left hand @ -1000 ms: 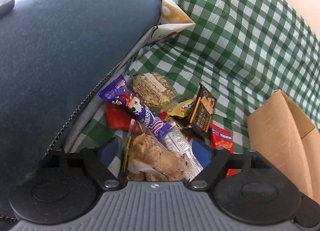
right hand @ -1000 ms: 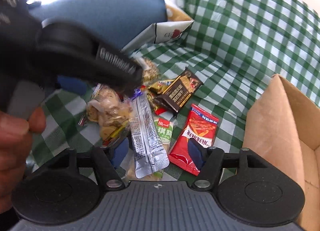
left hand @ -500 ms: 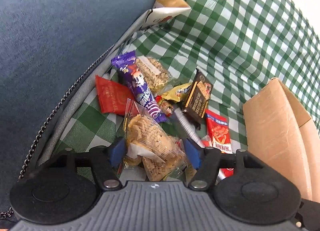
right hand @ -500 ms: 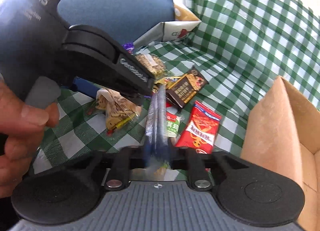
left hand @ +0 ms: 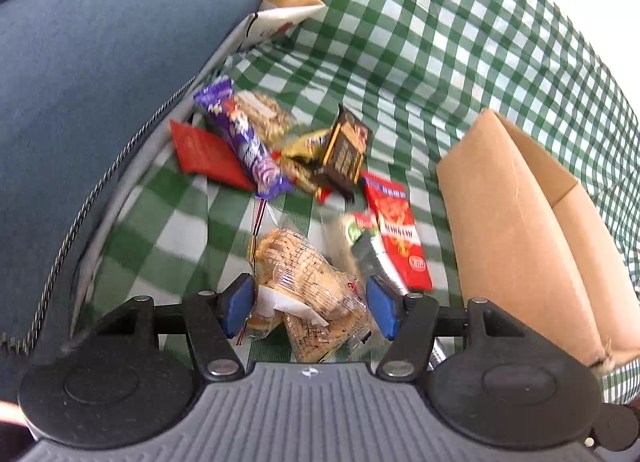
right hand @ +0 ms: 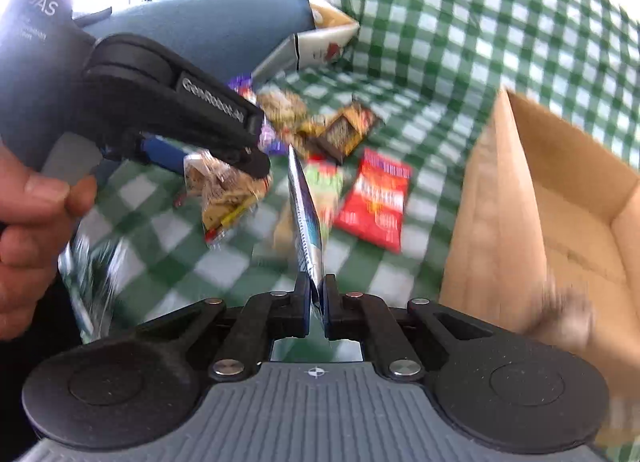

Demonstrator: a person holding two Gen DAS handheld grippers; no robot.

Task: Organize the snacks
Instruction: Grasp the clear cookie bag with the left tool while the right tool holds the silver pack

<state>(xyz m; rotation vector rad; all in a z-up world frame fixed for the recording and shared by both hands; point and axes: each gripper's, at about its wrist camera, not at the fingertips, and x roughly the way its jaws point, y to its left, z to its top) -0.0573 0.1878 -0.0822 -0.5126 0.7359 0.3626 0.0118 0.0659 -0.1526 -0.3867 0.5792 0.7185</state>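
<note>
The right tool (right hand: 316, 294) pinches a flat silver foil sachet (right hand: 306, 217) edge-on above the green checked cloth (right hand: 460, 41). The left tool (left hand: 310, 308) grips a clear crinkled biscuit bag (left hand: 308, 286), left of the open brown cardboard box (left hand: 516, 229).

Our right gripper (right hand: 316, 302) is clamped tight, jaws nearly meeting; our left gripper (left hand: 310, 306) pinches at medium width, hand (right hand: 32, 221) wrapping its handle.

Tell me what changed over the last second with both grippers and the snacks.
The right gripper closed on the silver packet and lifted it off the cloth. The left gripper clamped the clear cracker bag and raised it. The other snacks and cardboard box stayed put.
</note>
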